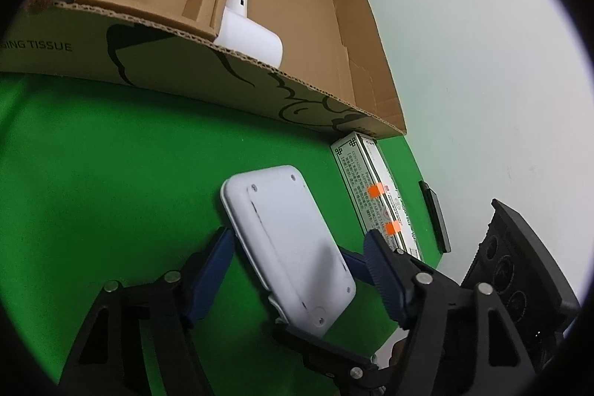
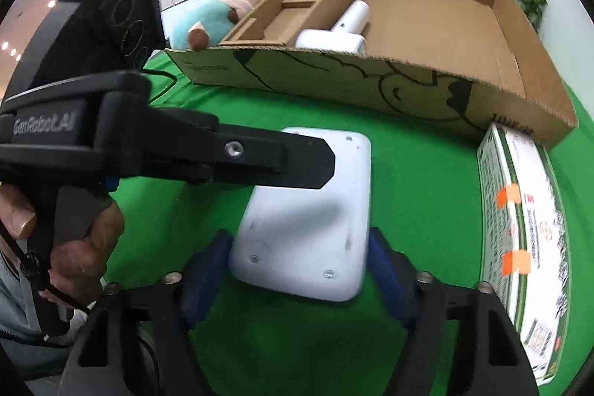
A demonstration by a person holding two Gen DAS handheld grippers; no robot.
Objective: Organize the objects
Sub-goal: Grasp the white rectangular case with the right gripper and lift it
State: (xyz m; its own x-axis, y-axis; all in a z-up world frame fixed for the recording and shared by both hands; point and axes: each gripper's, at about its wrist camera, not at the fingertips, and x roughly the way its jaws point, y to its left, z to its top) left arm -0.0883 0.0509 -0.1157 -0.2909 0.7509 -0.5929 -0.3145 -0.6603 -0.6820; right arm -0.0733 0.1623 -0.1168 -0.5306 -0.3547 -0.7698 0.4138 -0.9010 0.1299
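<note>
A green cloth (image 2: 427,180) covered the table against a white wall, and the cardboard box (image 2: 371,88), open-topped with a printed side, served as the landmark. In front of the box, on the cloth, the white device (image 2: 315,210) sat back-side up, 4 or so small screws showing on its shell. It looked tilted, one end raised, though the fisheye made that hard to judge. Inside the box lay a white handheld appliance (image 2: 341,32) beside a cardboard insert (image 2: 297,10). A plush toy (image 2: 219,13) rested just outside the box's left end, and a green-and-white carton (image 2: 519,229) with 2 orange tabs lay in front of its right end.

The left gripper (image 1: 297,262) had its blue fingers (image 1: 215,266) on both sides of the device's near end, 1 pad close against the edge, the other just off it. Whether they were truly pressing, I could not tell. The right gripper (image 2: 300,266) stood spread around the device's opposite end, pads (image 2: 386,266) beside the shell but not clearly touching.

The device seemed a rigid plastic slab, light to moderate in weight, with a smooth, probably slippery surface and rounded corners. The long straight edges near mid-length looked the safest hold, and a firm squeeze should not harm it.
</note>
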